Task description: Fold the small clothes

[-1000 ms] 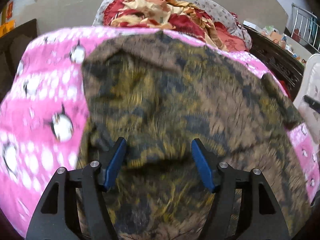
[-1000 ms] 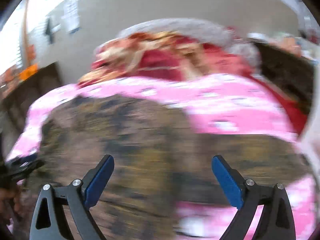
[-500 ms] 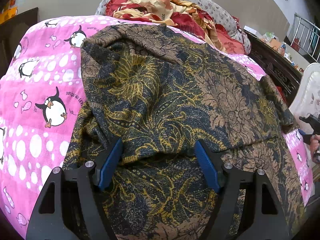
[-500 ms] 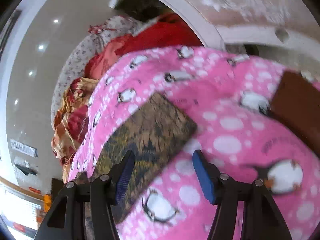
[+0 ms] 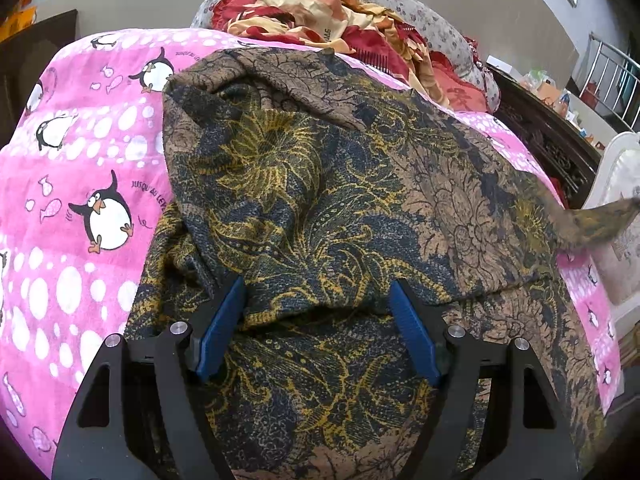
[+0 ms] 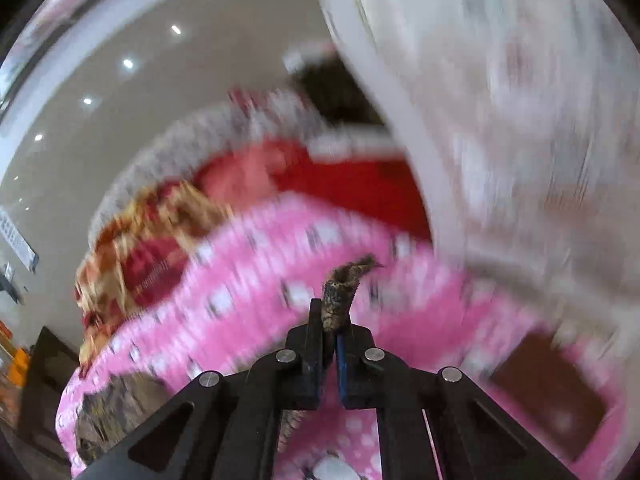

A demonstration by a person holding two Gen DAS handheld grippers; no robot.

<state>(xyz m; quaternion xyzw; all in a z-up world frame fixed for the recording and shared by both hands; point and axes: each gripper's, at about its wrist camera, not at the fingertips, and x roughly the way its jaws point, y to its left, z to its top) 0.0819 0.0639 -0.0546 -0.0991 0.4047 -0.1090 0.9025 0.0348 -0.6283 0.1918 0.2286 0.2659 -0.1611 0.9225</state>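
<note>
Right gripper [image 6: 330, 334] just clamped the patterned garment's [image 5: 320, 200] 3 o'clock corner and lifted; left gripper [image 5: 318, 320] gapes unclamped, so everything could drag.

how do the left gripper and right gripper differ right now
The left gripper has its jaws spread wide; the right gripper is pinched shut. The left grips nothing, its fingers either side of a fold of the brown patterned garment on the pink penguin sheet; the right clamps a bunched corner of that garment, lifted off the sheet. Both have black arms and blue pads.
</note>
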